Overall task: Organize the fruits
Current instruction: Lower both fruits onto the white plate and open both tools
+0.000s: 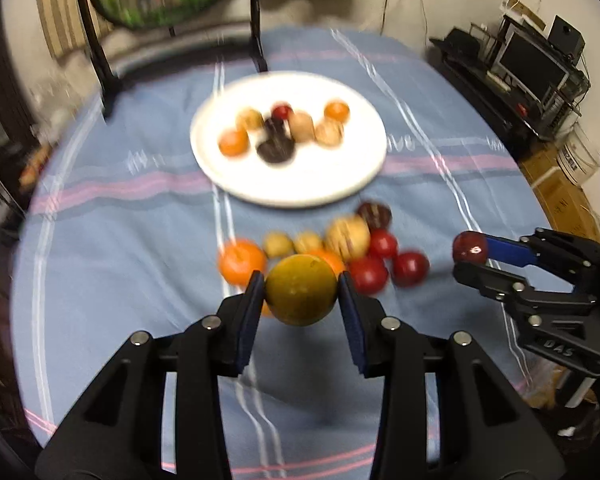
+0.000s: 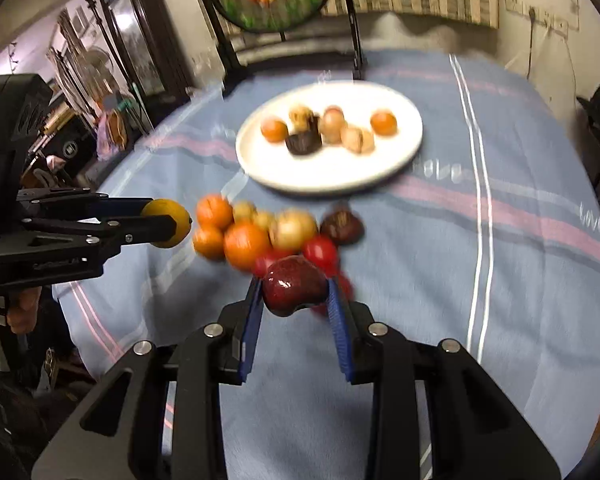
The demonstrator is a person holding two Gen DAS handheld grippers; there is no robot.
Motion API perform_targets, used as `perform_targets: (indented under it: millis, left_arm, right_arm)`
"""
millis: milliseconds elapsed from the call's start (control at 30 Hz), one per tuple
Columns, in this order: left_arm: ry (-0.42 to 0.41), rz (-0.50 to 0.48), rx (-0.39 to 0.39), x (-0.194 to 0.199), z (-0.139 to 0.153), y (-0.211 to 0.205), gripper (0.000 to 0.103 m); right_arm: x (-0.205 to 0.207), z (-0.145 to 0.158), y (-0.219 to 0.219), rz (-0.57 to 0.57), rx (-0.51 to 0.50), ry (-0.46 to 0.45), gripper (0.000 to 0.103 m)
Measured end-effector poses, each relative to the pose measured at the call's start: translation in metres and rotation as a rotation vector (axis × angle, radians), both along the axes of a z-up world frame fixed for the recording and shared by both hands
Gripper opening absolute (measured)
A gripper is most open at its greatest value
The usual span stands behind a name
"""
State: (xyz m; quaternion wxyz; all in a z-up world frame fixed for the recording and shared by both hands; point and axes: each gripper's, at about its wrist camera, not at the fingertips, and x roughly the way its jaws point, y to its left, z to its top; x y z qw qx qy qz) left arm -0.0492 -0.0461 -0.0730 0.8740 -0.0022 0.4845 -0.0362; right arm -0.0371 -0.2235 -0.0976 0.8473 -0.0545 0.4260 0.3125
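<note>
so the left gripper (image 1: pixel 301 295) is clamped on a yellow-green citrus (image 1: pixel 301 290), right gripper (image 2: pixel 295 294) pinching a dark red apple (image 2: pixel 294 286), both over the loose fruit pile (image 1: pixel 320 252), probably headed for the plate (image 1: pixel 340 184) beyond

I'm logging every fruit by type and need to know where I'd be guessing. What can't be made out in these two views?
- Fruits on the white plate: motion blur in both views; kinds unclear.
- Loose pile on the cloth: blurred and overlapping; count uncertain.
- Pile's near side: hidden by the yellow-green fruit in the left tongs, and by the dark red fruit in the right tongs.
- Table edges: cut off by the fisheye rim.
</note>
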Motion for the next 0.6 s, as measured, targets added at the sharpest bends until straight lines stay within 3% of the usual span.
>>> perform_targets:
  millis: [100,300,600]
  left_arm:
    - [-0.073,0.001,0.035,0.013,0.026,0.005,0.038]
    - [-0.128,0.008,0.062,0.050,0.053,0.007,0.038]
    - [-0.160,-0.013,0.084,0.082,0.063,0.003,0.038]
  right_arm:
    - [0.009,0.032,0.004,0.000,0.036,-0.070,0.033]
    - [0.036,0.078,0.007,-0.035,0.091,-0.161,0.033]
    - [0.075,0.096,0.025,-0.061,0.111,-0.189,0.033]
